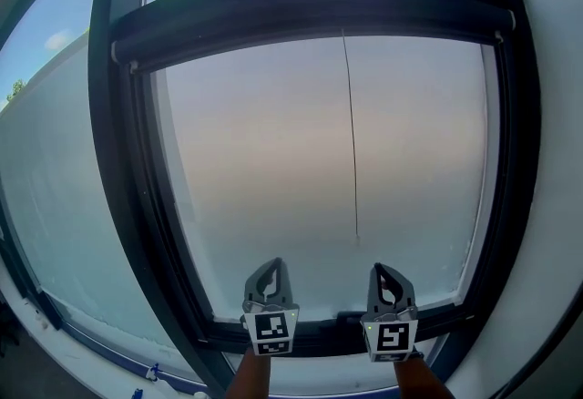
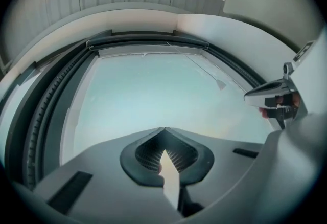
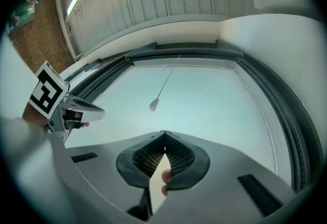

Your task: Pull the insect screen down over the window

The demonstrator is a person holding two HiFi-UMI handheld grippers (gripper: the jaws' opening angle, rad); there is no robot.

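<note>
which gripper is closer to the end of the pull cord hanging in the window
Right. The right gripper sits just below and right of the pull cord at its end; the left gripper is farther off, down to its left.

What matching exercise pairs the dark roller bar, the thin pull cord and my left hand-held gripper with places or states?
1. dark rounded roller bar
2. thin pull cord with white tip
3. grey left hand-held gripper

A. hangs down in front of the pale pane
B. shut, by the dark bottom frame
C. spans the pane's top

Pairs: 1-C, 2-A, 3-B
</note>
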